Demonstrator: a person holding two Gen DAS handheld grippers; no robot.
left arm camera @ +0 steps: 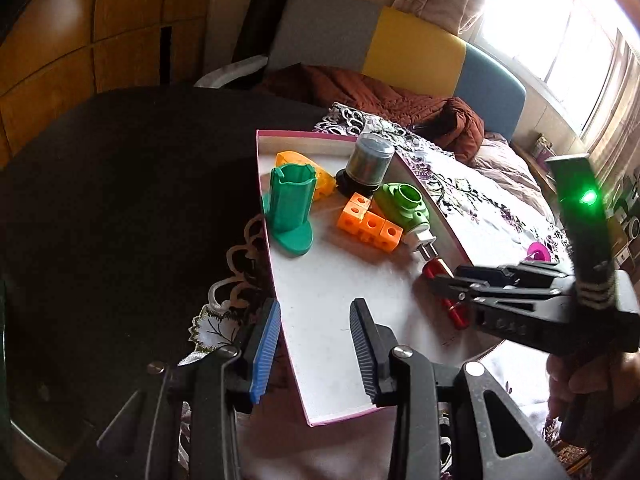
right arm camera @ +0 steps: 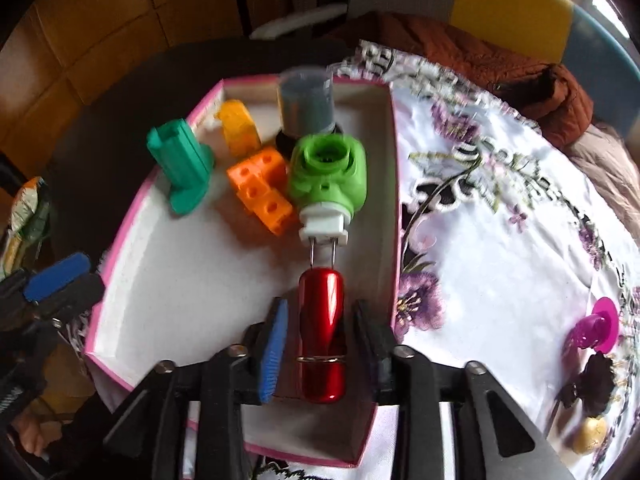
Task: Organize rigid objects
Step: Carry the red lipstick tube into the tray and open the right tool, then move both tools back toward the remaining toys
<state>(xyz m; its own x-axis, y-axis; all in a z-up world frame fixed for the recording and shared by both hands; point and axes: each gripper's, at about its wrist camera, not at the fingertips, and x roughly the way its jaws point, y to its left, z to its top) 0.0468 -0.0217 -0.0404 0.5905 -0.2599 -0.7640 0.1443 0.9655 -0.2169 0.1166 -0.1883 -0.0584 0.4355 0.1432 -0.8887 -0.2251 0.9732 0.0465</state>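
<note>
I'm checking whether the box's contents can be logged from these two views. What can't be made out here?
- Red cylinder, left view: the right gripper covers most of it.
- Grey jar, right view: blurred, so its contents cannot be read.
- Dark item and yellow item on the cloth, right view: small, at the fisheye edge, unidentifiable.
- Box near corner, left view: partly behind the left gripper.

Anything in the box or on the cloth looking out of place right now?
In the box, nothing looks damaged or spilled. The green plug-in piece and red cylinder lie on their sides. Out on the cloth, the pink piece and a small gold ball remain unsorted.
</note>
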